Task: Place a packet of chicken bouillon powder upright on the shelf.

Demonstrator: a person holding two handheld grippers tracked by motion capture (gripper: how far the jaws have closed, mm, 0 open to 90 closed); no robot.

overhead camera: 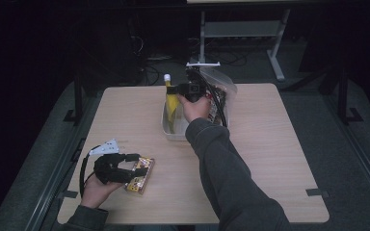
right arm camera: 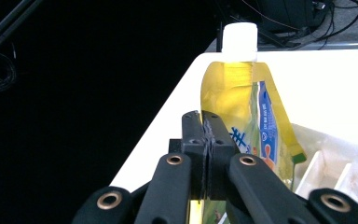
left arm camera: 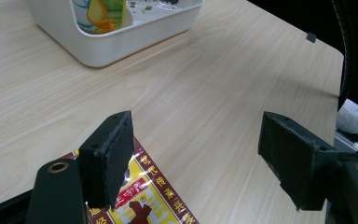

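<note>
A yellow spouted pouch (overhead camera: 172, 103) (right arm camera: 235, 88) with a white cap stands upright at the left end of a white bin (overhead camera: 173, 134) (left arm camera: 121, 44). My right gripper (overhead camera: 169, 89) (right arm camera: 206, 126) is shut on the pouch's thin side edge, just below the cap. Near the table's front left lies a red and yellow snack packet (overhead camera: 142, 179) (left arm camera: 144, 200). My left gripper (overhead camera: 139, 164) (left arm camera: 196, 154) is open just above it. One pad hangs over the packet's corner and the other over bare wood.
The bin sits at the far middle of the wooden table (overhead camera: 270, 144), with more packets (overhead camera: 217, 108) in it and a clear plastic bag (overhead camera: 224, 84) behind it. A desk frame (overhead camera: 279, 53) and cables stand on the floor beyond the far edge.
</note>
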